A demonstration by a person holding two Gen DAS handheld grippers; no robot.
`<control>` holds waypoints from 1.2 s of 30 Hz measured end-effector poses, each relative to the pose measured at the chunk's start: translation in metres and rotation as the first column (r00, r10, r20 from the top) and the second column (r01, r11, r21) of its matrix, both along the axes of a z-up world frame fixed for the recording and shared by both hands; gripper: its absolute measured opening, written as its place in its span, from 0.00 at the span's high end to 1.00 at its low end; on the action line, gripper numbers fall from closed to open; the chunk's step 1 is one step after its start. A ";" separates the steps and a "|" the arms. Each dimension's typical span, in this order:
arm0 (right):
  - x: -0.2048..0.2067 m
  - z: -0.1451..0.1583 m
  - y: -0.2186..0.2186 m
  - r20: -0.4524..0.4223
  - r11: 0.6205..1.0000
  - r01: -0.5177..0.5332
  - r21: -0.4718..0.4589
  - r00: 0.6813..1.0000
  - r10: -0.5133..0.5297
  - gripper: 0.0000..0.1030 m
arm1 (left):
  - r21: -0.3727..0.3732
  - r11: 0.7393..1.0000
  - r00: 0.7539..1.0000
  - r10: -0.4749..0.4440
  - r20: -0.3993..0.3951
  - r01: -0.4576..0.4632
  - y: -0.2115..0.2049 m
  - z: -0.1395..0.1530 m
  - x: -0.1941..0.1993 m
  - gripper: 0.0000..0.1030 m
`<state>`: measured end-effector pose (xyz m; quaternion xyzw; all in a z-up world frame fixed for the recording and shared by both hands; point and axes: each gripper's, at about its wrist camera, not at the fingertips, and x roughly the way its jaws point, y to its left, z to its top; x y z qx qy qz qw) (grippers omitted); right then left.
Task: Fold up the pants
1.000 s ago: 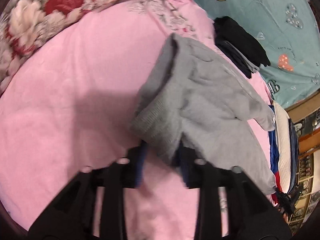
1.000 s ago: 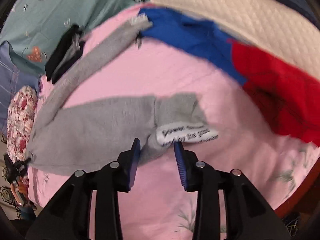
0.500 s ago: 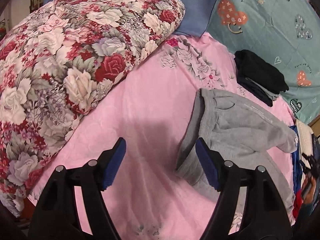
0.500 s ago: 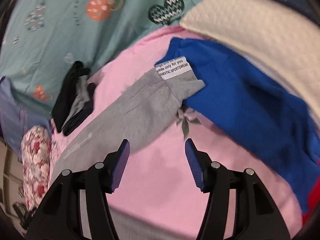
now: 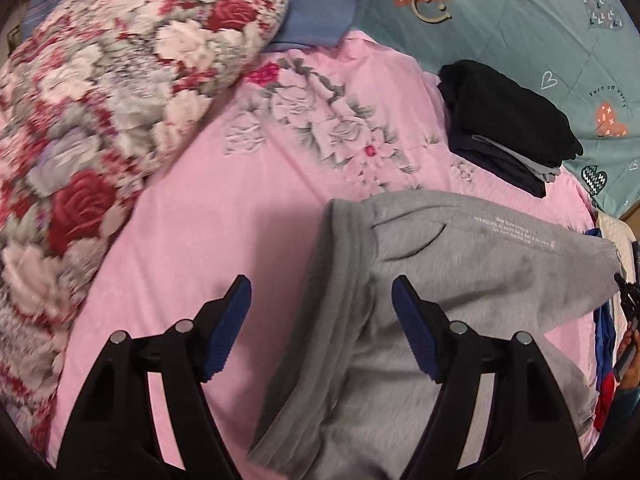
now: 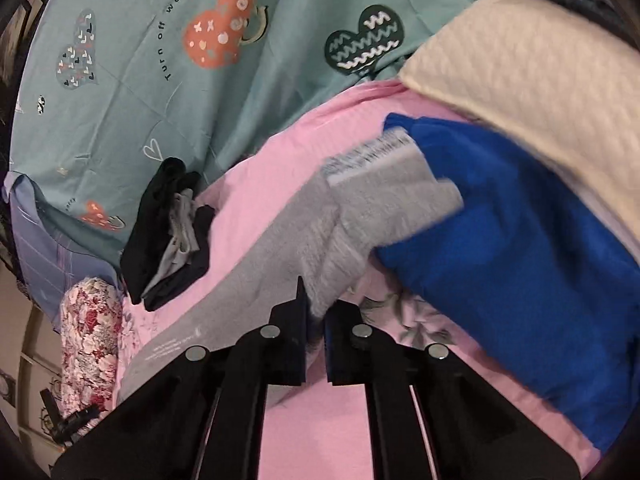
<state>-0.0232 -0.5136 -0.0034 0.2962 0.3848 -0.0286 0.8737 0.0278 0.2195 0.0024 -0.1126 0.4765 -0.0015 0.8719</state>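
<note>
Left wrist view: the left claw (image 5: 321,308) hangs with its jaws spread wide above the waistband end of the grey pants (image 5: 460,280), gripping nothing
Pants: they lie on the pink bed sheet (image 5: 224,208), the ribbed waistband running between the two blue pads (image 5: 226,328), a pocket slit and a line of small white print facing up
Around them: a floral quilt (image 5: 104,120) is heaped to the left; a folded stack of dark clothes (image 5: 504,128) sits beyond the pants, near a teal heart-print cover (image 5: 520,16)
Right wrist view: the right claw (image 6: 316,312) is closed on a fold of the grey pants (image 6: 280,264) near the leg's end, the cloth bunched between the nearly touching fingers
Pant leg: its cuff, with a white printed label (image 6: 368,156), rests against a blue garment (image 6: 520,248) lying on the sheet
Background: a cream quilted blanket (image 6: 520,64) lies beyond the blue garment; the dark clothes stack (image 6: 168,232) sits at the left by the teal cover (image 6: 160,80)
</note>
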 end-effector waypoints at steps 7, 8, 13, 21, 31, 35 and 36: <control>-0.018 -0.014 0.007 -0.196 0.974 0.027 -0.224 0.978 -0.072 0.52 | -0.092 0.996 0.998 -0.014 -0.068 0.008 0.008 -0.027 0.051 0.21; -0.020 -0.004 0.010 -0.173 0.971 0.036 -0.238 0.982 -0.079 0.51 | -0.123 0.992 0.996 -0.018 -0.084 0.007 0.011 -0.031 0.057 0.18; -0.013 0.030 0.050 -0.113 0.956 -0.072 -0.285 0.993 0.041 0.48 | -0.279 0.960 0.989 -0.063 -0.131 0.024 0.023 -0.051 0.084 0.18; 0.033 0.040 0.148 -0.051 0.889 -0.389 -0.241 0.920 0.389 0.45 | -0.434 0.892 0.960 -0.218 -0.175 0.124 0.005 -0.076 0.114 0.15; 0.130 -0.003 0.256 -0.251 0.574 -0.701 -0.423 0.699 0.670 0.45 | -0.300 0.925 0.963 -0.263 -0.066 0.232 -0.014 -0.066 0.114 0.69; 0.164 -0.024 0.277 -0.332 0.479 -0.767 -0.426 0.625 0.706 0.45 | -0.276 0.922 0.960 -0.278 0.015 0.271 -0.018 -0.047 0.105 0.70; 0.171 -0.030 0.280 -0.352 0.456 -0.792 -0.406 0.596 0.722 0.45 | -0.272 0.921 0.959 -0.284 0.027 0.280 -0.019 -0.043 0.104 0.70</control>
